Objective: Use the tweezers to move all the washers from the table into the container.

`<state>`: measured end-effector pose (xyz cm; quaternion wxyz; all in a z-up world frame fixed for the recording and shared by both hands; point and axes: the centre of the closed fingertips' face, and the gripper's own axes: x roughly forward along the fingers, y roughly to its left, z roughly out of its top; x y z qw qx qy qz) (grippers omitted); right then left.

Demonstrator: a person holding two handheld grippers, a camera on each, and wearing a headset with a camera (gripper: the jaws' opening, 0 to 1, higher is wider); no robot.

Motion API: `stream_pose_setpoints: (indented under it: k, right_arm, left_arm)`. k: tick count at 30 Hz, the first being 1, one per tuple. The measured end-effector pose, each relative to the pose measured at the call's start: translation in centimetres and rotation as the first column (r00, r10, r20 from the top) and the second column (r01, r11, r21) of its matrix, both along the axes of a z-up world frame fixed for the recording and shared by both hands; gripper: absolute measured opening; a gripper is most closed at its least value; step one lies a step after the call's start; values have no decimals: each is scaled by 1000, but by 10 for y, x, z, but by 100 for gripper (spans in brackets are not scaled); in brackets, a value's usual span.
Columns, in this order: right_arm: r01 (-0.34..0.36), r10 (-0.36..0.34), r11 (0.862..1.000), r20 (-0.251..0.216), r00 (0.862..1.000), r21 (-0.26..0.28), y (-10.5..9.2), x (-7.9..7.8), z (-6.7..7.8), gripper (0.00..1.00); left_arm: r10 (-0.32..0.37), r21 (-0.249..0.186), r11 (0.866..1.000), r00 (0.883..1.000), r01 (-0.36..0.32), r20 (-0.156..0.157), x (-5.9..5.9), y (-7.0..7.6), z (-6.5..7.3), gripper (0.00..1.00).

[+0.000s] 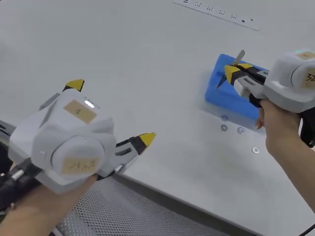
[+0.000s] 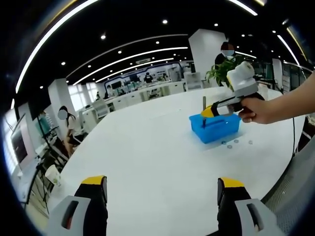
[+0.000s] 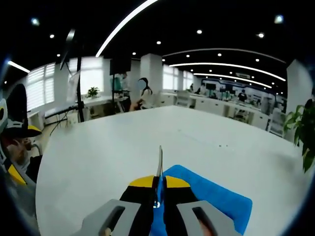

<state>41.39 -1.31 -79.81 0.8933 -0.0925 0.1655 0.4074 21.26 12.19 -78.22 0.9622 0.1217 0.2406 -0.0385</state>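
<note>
The right tongs [image 1: 232, 72] are pinched shut on the tweezers [image 1: 239, 55], which stand nearly upright between them, points down over the blue container [image 1: 222, 97]. The left tongs [image 1: 110, 112] gape wide and hold nothing, well apart at about 8 o'clock from the container. Several washers [image 1: 240, 130] lie loose on the worktop [image 1: 147, 59], just beside the container's near wall at its 6 o'clock. Whether any washer is inside the container or between the tweezer points, I cannot tell.

The likely trouble is that the washers are thin and flat. The tweezer points may skid over one and flick it toward the worktop edge at 5 o'clock. Pressed down hard, the tweezers could twist in the tongs, since the hold is on a narrow strip. The container looks light and may slide if nudged, with nothing steadying it.
</note>
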Motion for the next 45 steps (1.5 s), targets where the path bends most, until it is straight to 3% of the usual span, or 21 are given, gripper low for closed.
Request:
stream_pose_setpoints:
  k: [6,17,21,28,38,45]
  right_arm:
    - [8,-8,1000,13,1000,-15,-1,3,-3,2]
    - [20,-20,1000,-18,1000,-5,-1,0,-7,3]
    - [17,-18,1000,-19,1000,-24,-2,0,-6,3]
    - [5,-5,1000,18,1000,-19,-3,-5,12,3]
    - [16,-19,997,40,999,76,-14,-24,51,3]
    - [9,-15,995,59,998,96,-22,-44,62,2]
  left_arm:
    - [2,-1,1000,1000,-2,-4,0,0,-1,95]
    - [0,-6,1000,1000,0,-9,1,0,-2,95]
    - [-3,0,1000,1000,3,-13,0,0,-2,95]
    - [-6,2,1000,1000,6,-18,0,0,-3,95]
    - [-27,5,1000,999,28,-33,-1,-4,-6,96]
    - [-31,13,999,999,31,-38,0,-4,-7,95]
